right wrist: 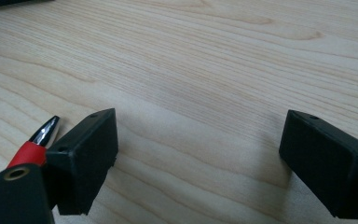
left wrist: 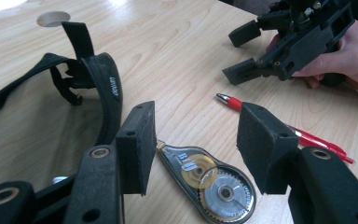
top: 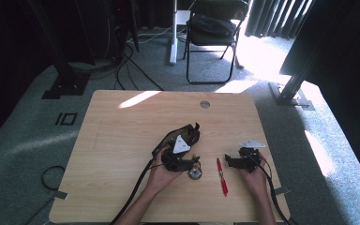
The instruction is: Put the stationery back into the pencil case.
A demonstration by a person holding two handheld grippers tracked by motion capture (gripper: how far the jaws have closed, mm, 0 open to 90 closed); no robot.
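My left gripper hangs released over the tape dispenser, lower centre of frame. My right gripper, also released, rests beside the red pen. Closing carelessly, I could snag the open pouch instead.

Matt pale wood table; glossy red plastic pen.

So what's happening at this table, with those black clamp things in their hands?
A person sits at a wooden table with a two-jaw gripper in each hand. The left gripper hangs open over a correction tape dispenser, beside an open black pouch. The right gripper is open too, resting near a red pen that lies between the two hands. Neither gripper holds anything at this moment.
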